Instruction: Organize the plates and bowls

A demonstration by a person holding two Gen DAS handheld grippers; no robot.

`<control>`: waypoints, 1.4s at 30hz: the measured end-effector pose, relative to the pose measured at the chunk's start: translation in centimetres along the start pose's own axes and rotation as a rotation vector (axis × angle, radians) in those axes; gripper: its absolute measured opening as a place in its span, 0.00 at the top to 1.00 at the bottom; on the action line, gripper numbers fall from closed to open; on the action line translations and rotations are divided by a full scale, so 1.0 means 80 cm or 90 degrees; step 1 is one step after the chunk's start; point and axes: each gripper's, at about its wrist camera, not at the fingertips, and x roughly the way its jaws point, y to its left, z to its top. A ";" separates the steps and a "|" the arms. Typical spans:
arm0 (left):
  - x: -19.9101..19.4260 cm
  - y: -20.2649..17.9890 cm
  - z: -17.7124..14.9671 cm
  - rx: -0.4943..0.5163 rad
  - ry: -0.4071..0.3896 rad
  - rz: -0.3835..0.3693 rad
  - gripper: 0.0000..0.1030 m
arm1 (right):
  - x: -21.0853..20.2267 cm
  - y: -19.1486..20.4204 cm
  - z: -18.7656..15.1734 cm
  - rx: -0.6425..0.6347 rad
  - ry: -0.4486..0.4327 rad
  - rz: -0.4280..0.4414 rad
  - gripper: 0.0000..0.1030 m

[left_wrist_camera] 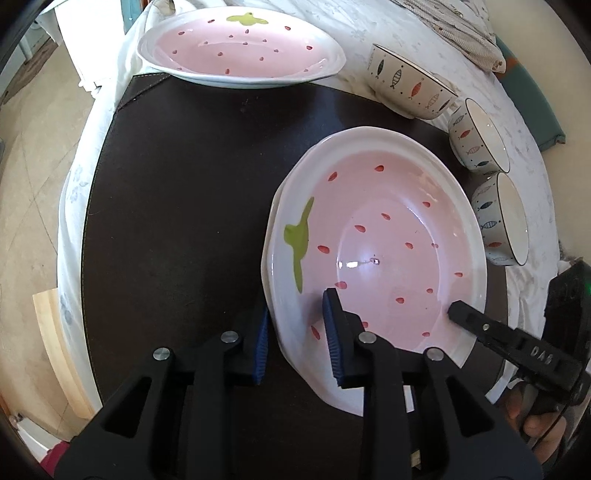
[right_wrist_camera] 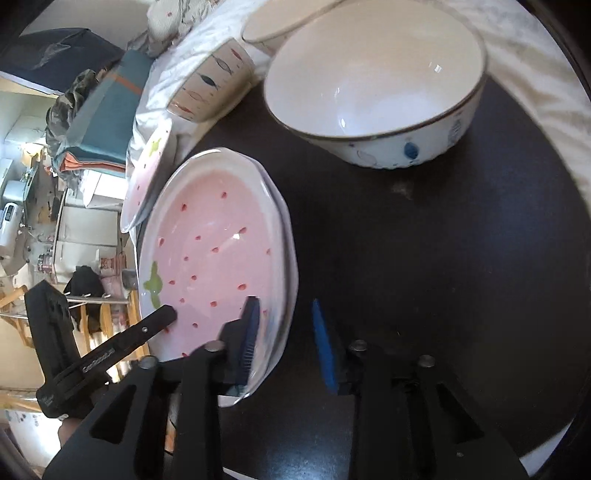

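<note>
A pink strawberry plate [left_wrist_camera: 388, 236] lies on top of another plate on the dark mat [left_wrist_camera: 177, 206]. My left gripper [left_wrist_camera: 297, 332] is open and straddles its near rim, one finger inside, one outside. My right gripper [right_wrist_camera: 284, 339] is open and straddles the same stack [right_wrist_camera: 214, 258] from the other side; its finger also shows in the left wrist view [left_wrist_camera: 480, 325]. A third strawberry plate [left_wrist_camera: 240, 48] lies at the mat's far edge. Three fish-pattern bowls [left_wrist_camera: 410, 81] [left_wrist_camera: 480, 136] [left_wrist_camera: 506, 218] stand at the right.
A white patterned cloth [left_wrist_camera: 424, 33] covers the table under the mat. The nearest bowl [right_wrist_camera: 376, 85] stands just beyond my right gripper. A folded teal cloth [left_wrist_camera: 532, 99] lies at the far right. The table edge and floor are at the left.
</note>
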 end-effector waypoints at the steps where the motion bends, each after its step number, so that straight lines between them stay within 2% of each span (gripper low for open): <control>1: 0.000 0.001 0.000 0.000 0.000 -0.001 0.78 | 0.001 0.009 -0.002 -0.024 -0.003 -0.019 0.83; 3: -0.003 0.004 0.002 0.004 -0.005 0.008 0.79 | 0.000 0.019 -0.008 -0.048 -0.008 -0.040 0.82; 8: -0.008 0.018 0.007 0.000 0.015 0.009 0.80 | 0.006 0.031 -0.035 -0.053 0.034 -0.018 0.82; 12: -0.007 0.020 0.007 -0.024 0.015 0.006 0.80 | 0.002 0.019 -0.040 -0.028 0.026 -0.012 0.81; 13: -0.007 0.020 0.007 -0.026 0.018 0.008 0.79 | 0.000 0.016 -0.038 -0.020 0.031 -0.011 0.78; 16: -0.011 0.013 0.006 -0.005 0.027 0.025 0.76 | -0.002 0.018 -0.032 -0.014 0.043 -0.021 0.76; 17: -0.015 0.010 0.007 0.003 0.022 0.035 0.68 | -0.006 0.020 -0.033 -0.019 0.037 -0.028 0.76; 18: -0.021 0.008 0.007 0.006 0.016 0.051 0.57 | -0.013 0.020 -0.034 -0.016 0.027 -0.038 0.73; 19: -0.029 0.007 0.007 0.005 0.002 0.061 0.52 | -0.018 0.019 -0.036 -0.012 0.022 -0.043 0.60; 21: -0.042 0.005 0.007 0.010 -0.023 0.067 0.37 | -0.030 0.020 -0.038 -0.011 0.003 -0.056 0.36; 23: -0.056 0.003 0.005 0.011 -0.054 0.087 0.32 | -0.046 0.024 -0.039 -0.026 -0.019 -0.069 0.35; 26: -0.074 0.002 -0.003 0.010 -0.077 0.095 0.32 | -0.066 0.032 -0.043 -0.030 -0.039 -0.084 0.35; 30: -0.096 0.004 -0.004 -0.013 -0.100 0.074 0.32 | -0.092 0.052 -0.042 -0.038 -0.075 -0.086 0.35; 36: -0.113 -0.014 0.016 0.011 -0.143 0.083 0.31 | -0.103 0.084 -0.016 -0.090 -0.088 -0.081 0.35; 38: -0.115 -0.010 0.025 -0.005 -0.142 0.081 0.31 | -0.101 0.093 -0.004 -0.099 -0.089 -0.072 0.35; 42: -0.115 0.012 0.053 -0.079 -0.148 0.061 0.31 | -0.096 0.106 0.026 -0.097 -0.084 -0.046 0.35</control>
